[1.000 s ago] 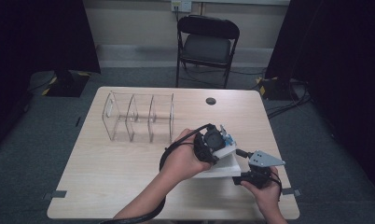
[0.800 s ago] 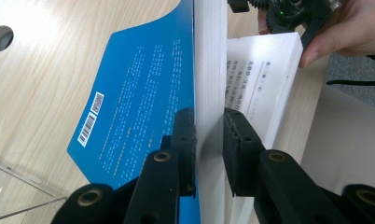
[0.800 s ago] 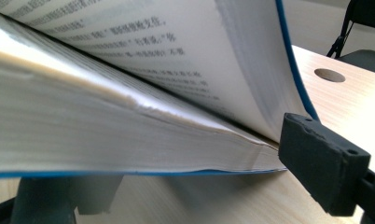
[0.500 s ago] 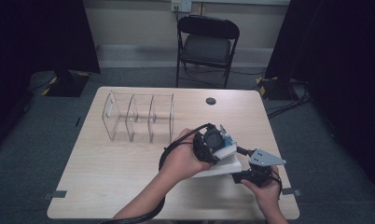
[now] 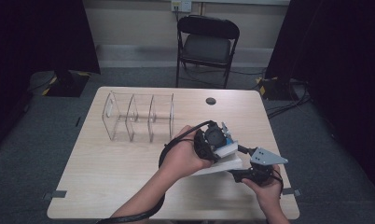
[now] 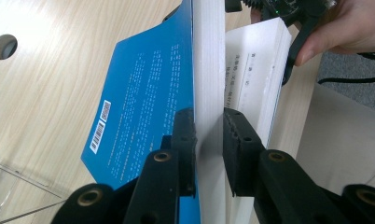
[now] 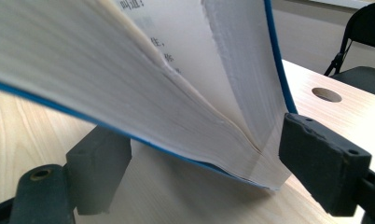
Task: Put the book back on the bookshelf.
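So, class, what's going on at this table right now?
A person works a blue-covered book with two handheld grippers. The left gripper is clamped on a block of its pages, lifting the book partly open off the wooden table. The right gripper sits at the book's corner, its jaws standing wide either side. A clear divider rack stands beyond.

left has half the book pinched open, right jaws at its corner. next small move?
Probably close the right gripper on the book corner: its jaws stand apart around the lower pages, not pressing. The left gripper clamps only the upper block of pages, and the book gapes open.
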Action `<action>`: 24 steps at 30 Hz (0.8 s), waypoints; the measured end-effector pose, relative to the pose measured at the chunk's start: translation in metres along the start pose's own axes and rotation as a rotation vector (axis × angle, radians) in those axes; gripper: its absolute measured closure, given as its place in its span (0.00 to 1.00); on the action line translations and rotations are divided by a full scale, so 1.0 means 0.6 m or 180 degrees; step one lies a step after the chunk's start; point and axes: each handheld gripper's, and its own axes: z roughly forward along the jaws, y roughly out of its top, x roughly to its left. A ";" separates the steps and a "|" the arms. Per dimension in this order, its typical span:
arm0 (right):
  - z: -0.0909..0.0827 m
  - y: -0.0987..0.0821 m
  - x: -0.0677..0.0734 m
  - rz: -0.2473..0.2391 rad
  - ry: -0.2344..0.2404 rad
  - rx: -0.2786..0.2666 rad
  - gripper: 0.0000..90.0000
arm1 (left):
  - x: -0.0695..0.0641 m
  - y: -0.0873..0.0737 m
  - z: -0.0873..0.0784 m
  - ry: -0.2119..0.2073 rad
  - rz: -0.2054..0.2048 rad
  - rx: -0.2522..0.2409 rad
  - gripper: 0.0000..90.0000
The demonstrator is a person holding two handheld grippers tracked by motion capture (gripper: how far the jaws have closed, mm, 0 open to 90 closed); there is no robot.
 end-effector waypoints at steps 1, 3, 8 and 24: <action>-0.001 0.000 0.000 -0.0011 0.0002 -0.0010 0.18 | -0.001 0.001 -0.001 -0.0002 0.0001 0.0013 0.84; -0.004 0.003 0.000 -0.0008 0.0006 -0.0023 0.18 | 0.001 0.004 -0.006 -0.0011 -0.0011 -0.0001 0.85; -0.010 0.009 0.003 0.0002 -0.0019 -0.0068 0.17 | 0.007 0.007 -0.015 -0.0028 -0.0061 -0.0055 0.85; -0.016 0.010 0.002 -0.0099 -0.0086 -0.0074 0.14 | 0.001 0.012 -0.009 -0.0048 0.0006 -0.0041 0.84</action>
